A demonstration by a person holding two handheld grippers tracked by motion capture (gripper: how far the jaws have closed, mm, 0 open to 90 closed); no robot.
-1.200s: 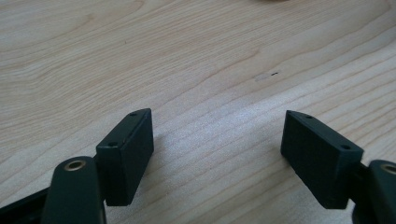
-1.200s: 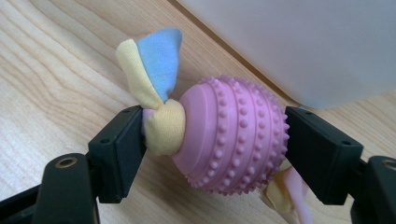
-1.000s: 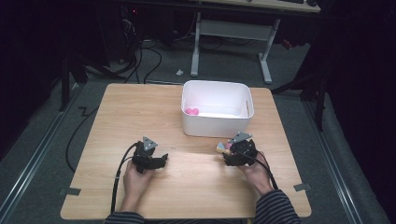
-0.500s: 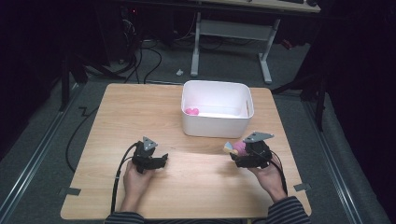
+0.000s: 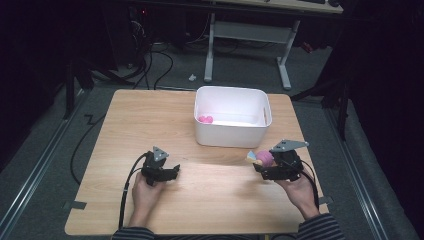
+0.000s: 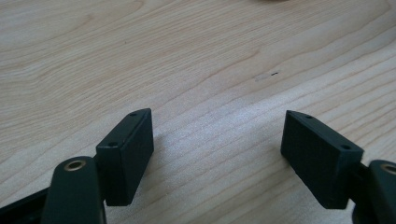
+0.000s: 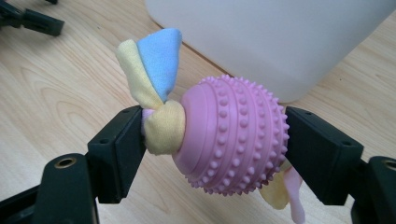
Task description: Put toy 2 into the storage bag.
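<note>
My right gripper (image 7: 212, 144) clamps the pink studded rubber ball with knotted fabric tails (image 7: 231, 135), raised off the light wooden table (image 5: 150, 115) just in front of the white plastic bin (image 5: 233, 116). I should clear the near rim before releasing. My left gripper (image 6: 217, 147) rests wide, holding nothing.

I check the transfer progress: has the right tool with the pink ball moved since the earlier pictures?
Yes. The right tool, holding the pink ball, moved rightward, toward the table's right edge.
</note>
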